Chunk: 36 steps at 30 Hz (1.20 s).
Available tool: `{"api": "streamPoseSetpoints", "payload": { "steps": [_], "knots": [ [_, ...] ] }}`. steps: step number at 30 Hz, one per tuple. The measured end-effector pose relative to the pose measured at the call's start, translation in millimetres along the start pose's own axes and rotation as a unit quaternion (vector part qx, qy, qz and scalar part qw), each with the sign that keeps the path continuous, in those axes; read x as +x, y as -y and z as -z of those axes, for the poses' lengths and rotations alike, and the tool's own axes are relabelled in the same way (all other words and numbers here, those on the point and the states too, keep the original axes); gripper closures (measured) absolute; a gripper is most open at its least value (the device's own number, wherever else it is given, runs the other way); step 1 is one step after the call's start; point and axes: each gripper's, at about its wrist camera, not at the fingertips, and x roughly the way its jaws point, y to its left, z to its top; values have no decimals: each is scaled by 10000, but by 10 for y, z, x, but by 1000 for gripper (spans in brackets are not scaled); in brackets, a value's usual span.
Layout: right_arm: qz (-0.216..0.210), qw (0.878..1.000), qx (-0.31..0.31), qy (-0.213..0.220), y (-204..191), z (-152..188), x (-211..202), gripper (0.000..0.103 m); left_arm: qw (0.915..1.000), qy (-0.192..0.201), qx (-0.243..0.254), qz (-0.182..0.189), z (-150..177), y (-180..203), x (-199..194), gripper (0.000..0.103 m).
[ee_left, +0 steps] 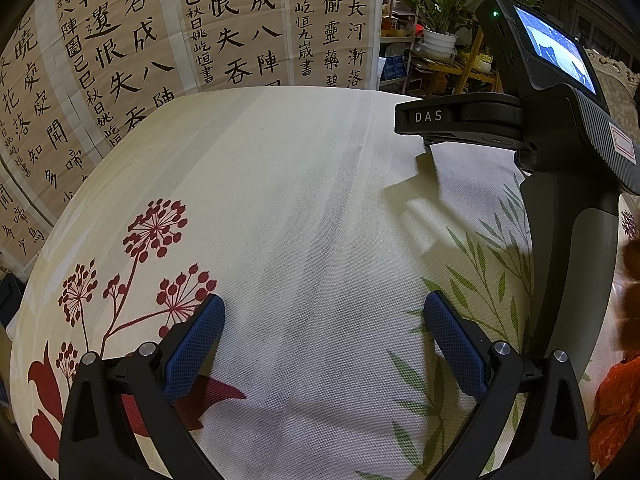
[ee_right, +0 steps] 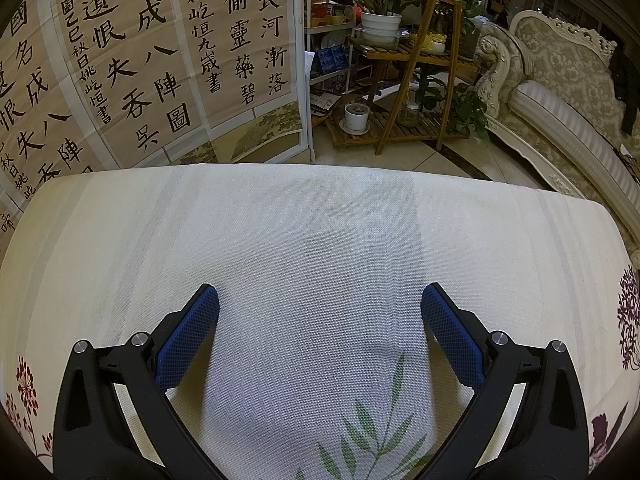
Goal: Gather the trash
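My left gripper (ee_left: pixel 324 316) is open and empty, hovering over a table with a floral cloth (ee_left: pixel 280 184). My right gripper (ee_right: pixel 320 308) is open and empty over the same cloth (ee_right: pixel 320 232). The body of the right gripper's handle (ee_left: pixel 560 128) with its lit screen shows at the right of the left wrist view. At the far right edge of the left wrist view there is an orange crinkled wrapper (ee_left: pixel 618 408) and brown pieces (ee_left: pixel 632 296), blurred and cut off. No trash lies between either gripper's fingers.
A folding screen with calligraphy (ee_right: pixel 140 60) stands behind the table. Past the far edge are a wooden plant stand (ee_right: pixel 416 80) with potted plants, a white shelf (ee_right: pixel 328 20) and an ornate sofa (ee_right: pixel 560 80) at right.
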Motion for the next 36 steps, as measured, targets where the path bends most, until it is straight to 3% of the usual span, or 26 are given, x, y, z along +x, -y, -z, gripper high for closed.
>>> {"api": "streamPoseSetpoints", "payload": {
  "steps": [12, 21, 24, 28, 32, 36],
  "knots": [
    [60, 10000, 79, -8, -27, 5, 10, 4, 10000, -2, 0, 0, -7, -4, 5, 5],
    [-125, 9978, -177, -633, -64, -87, -52, 4, 9999, -74, 38, 65, -21, -59, 4, 5],
    [-114, 9996, -180, -173, 77, -75, -418, 4, 9999, -65, -9, -102, -15, -118, -25, 6],
    [-62, 9970, -263, 721, 430, 87, -1127, 4, 9980, 460, -178, -399, 69, -163, -277, 6],
    [-42, 9897, -83, 1429, 1029, 538, -1810, 4, 9959, 837, -187, -288, 224, -47, -629, 6],
    [337, 9842, 132, 1732, 1577, 1022, -2190, 4, 9917, 1274, -73, -130, 415, 197, -1020, 6]
  ]
}}
